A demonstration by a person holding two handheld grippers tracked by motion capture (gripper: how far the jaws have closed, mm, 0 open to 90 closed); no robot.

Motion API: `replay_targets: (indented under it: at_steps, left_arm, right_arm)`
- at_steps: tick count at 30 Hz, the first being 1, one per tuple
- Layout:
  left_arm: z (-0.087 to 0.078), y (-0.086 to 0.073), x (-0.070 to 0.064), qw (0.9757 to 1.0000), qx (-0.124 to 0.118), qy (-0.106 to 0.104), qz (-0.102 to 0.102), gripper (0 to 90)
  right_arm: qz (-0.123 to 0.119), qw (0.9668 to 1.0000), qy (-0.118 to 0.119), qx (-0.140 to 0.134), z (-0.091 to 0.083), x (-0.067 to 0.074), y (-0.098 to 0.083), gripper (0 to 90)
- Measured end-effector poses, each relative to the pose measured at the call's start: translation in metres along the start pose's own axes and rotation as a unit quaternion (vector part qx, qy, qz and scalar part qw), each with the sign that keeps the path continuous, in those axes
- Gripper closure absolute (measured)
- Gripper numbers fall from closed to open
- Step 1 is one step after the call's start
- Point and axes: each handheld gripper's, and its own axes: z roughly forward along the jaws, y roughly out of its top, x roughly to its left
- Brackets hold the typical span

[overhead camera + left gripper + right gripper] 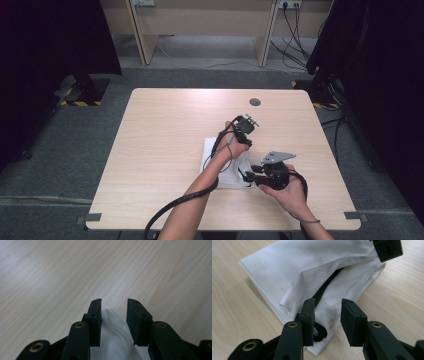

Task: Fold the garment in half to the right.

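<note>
Both grippers sit over the near right part of the table (pixel 165 130) in the high view. My left gripper (pixel 246 131) is the farther one, held above the far edge of a folded white cloth (pixel 225 175); my right gripper (pixel 254 175) is nearer to me, at the cloth's right side, with its grey plate (pixel 276 157) on top. From up here I cannot tell how either pair of jaws stands.

Left gripper (pixel 114 302) view: my jaws are parted, with a clear gap between the pads. A peak of the white cloth (pixel 112 337) rises between them (bunched, not flat), lying against the left pad (pixel 96 322) and apart from the right one. Bare wood lies beyond the tips.

Right gripper (pixel 327 302) view: these jaws are parted too and clamp nothing. The white cloth (pixel 312 267) spreads ahead of and under them, its near corner below the left pad (pixel 308 317). A black strap (pixel 325 288) runs out of a fold in the cloth toward that pad and curls beside it (whether it touches, I cannot tell). Far ahead, at the cloth's far edge, a black block of my other gripper (pixel 388 248) shows.
</note>
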Motion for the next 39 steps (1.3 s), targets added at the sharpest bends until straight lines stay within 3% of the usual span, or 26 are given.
replay_targets:
  at_steps: [4, 13, 30, 39]
  left_arm:
    - [-0.001, 0.0, 0.001, 1.0, -0.001, 0.001, -0.002, 63.2]
    - [-0.007, 0.0, 0.005, 0.9999, -0.004, 0.01, -0.002, 61.2]
    - [-0.011, -0.004, 0.008, 0.9999, -0.004, 0.013, -0.004, 61.0]
    - [-0.011, -0.006, 0.009, 0.9999, -0.005, 0.013, -0.004, 60.6]
  right_arm:
    - [0.0, 0.9999, 0.004, -0.012, -0.003, 0.001, 0.003, 63.5]
    - [-0.026, 0.9986, 0.043, -0.016, -0.001, 0.019, 0.011, 59.8]
    - [-0.048, 0.9973, 0.056, 0.0, 0.008, 0.03, 0.012, 55.1]
    - [-0.04, 0.999, 0.017, 0.015, 0.012, 0.025, 0.007, 84.1]
